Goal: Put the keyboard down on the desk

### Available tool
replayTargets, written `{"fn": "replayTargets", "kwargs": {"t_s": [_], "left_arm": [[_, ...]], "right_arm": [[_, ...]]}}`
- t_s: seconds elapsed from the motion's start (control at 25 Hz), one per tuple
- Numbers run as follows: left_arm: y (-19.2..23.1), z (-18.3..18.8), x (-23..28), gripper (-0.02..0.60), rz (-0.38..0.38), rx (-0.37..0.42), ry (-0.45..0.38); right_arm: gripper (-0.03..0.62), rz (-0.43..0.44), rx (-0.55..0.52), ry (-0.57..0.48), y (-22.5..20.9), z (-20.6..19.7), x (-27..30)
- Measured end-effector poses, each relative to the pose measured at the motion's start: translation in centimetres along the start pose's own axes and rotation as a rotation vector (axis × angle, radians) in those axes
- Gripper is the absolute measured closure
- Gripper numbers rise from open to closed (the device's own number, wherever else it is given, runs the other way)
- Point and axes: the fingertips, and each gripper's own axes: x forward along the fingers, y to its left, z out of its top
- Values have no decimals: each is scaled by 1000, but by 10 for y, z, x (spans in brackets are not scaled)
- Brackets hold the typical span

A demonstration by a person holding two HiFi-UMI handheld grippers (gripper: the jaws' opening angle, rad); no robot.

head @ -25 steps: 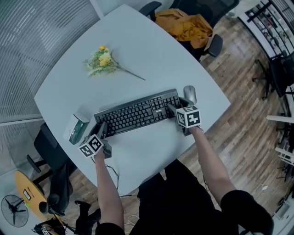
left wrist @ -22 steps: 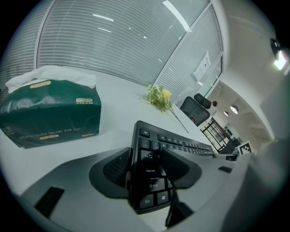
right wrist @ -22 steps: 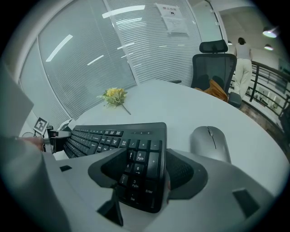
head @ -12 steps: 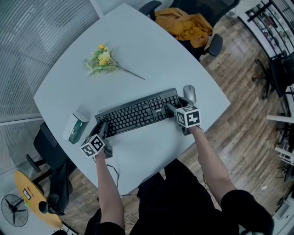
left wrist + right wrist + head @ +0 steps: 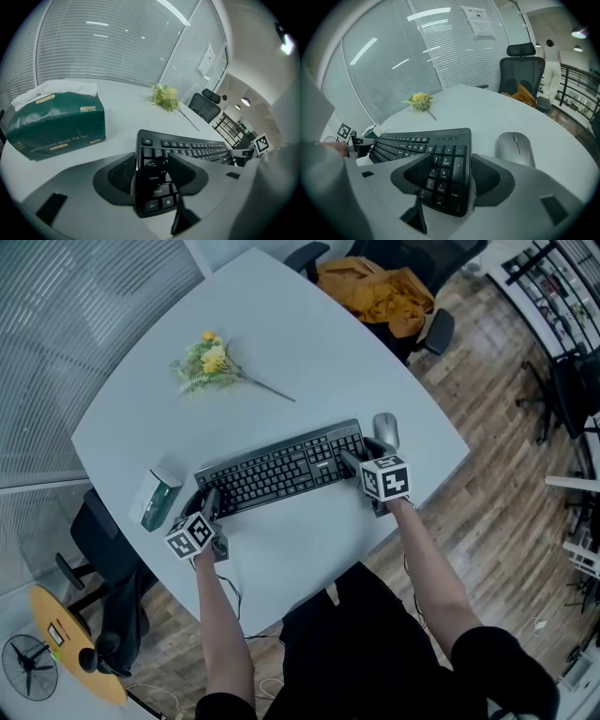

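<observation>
Gripping the keyboard (image 5: 281, 470) at both ends, same as 1 s ago. L gripper (image 5: 208, 506) has its jaws closed down on the kbd's left end by the Ctrl/Shift keys, one jaw over the keys, the other against the opposite face. R gripper (image 5: 352, 462) is clamped the same way on the numpad end.

Kbd lies diagonally across the near part of the desk (image 5: 309, 343), left end nearer the person. Can't tell if it's touching the desk top or a hair above it.

Vs the earlier frames: almost no change. Kbd has crept very slightly away from the person, and the L gripper's marker cube has shifted a touch with it. R gripper looks unmoved.

Mouse (image 5: 386, 430) sits just beside the kbd's right end, next to the R gripper. Green tissue box (image 5: 155, 501) is near the left end, just apart from the L gripper. Flower sprig (image 5: 211, 362) lies well apart, farther up the desk.
</observation>
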Motion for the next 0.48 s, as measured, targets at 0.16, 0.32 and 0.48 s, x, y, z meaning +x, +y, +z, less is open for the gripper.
{"fn": "replayTargets", "kwargs": {"t_s": [0.16, 0.32, 0.48], "left_arm": [[-6, 7, -11, 373, 11, 25, -31], [-28, 14, -26, 373, 2, 65, -68], [-62, 16, -46, 374, -17, 120, -111]], "right_arm": [[315, 7, -17, -27, 3, 6, -8], [324, 25, -46, -59, 12, 12, -19], [336, 49, -86, -104, 23, 20, -36]]}}
